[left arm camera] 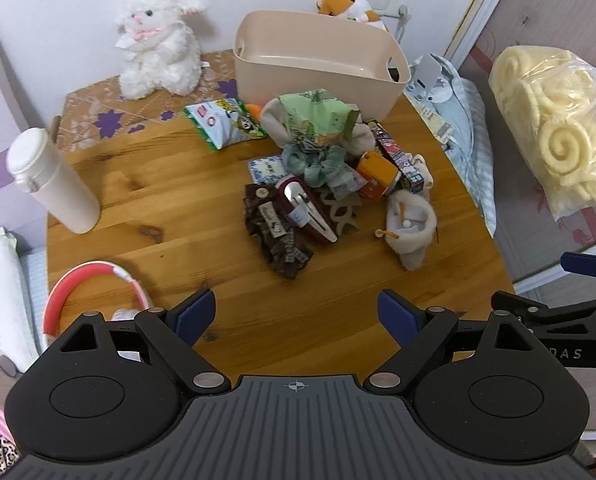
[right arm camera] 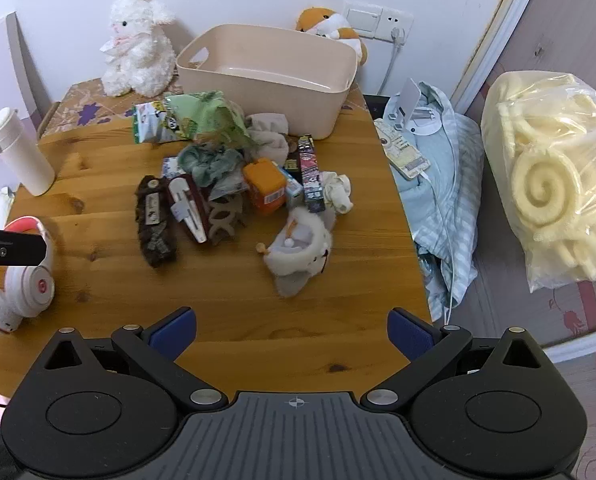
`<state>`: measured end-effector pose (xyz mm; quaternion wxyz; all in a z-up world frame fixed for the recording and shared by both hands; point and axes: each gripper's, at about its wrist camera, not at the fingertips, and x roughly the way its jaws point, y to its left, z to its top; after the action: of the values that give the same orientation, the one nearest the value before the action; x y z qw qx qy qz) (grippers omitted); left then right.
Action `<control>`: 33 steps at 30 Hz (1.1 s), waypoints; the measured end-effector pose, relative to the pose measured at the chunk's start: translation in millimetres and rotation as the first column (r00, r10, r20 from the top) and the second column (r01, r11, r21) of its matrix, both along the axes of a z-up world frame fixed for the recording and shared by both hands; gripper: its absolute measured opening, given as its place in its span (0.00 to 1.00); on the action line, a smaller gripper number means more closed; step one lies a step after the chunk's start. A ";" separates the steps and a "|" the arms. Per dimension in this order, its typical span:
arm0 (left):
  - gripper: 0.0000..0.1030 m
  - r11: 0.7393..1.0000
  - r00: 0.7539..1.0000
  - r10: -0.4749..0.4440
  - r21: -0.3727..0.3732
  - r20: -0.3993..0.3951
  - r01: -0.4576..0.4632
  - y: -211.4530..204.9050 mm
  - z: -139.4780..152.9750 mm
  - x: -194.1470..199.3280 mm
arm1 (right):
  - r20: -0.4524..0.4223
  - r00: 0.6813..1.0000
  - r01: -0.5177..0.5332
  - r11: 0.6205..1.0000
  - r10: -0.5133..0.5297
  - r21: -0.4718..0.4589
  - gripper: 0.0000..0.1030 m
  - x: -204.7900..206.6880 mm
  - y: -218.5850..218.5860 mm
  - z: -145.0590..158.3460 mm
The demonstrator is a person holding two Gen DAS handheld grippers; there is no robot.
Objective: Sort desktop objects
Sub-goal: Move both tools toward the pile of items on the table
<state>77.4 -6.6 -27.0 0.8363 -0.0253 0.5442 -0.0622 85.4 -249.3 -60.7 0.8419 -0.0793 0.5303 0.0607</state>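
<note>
While both views show the pile, these lines tell the differences.
Table (right arm camera: pixel 98 184): wooden; beige bin (right arm camera: pixel 270 76) at the back, empty inside.
Pile (right arm camera: pixel 234 184): small things heaped just before the bin.
Right view only: white headphones (right arm camera: pixel 22 280) shown whole.
Left view only: right gripper seen at the edge.
Left gripper (left arm camera: pixel 296 316): wide apart, holding nothing.
Right gripper (right arm camera: pixel 292 332): wide apart, holding nothing.
Room: white wall, lamb toy (left arm camera: pixel 158 40) behind.
</note>
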 end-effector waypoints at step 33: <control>0.87 0.975 0.948 0.221 0.049 -0.230 -0.216 -16.3 -140.6 129.0 | -0.075 0.996 -0.039 0.988 0.050 0.146 1.00 129.4 -49.1 -136.1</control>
<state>206.3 -22.9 -167.5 0.7684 -0.0828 0.6334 0.0405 214.9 -298.4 -196.8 0.8224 -0.0273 0.5552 0.1208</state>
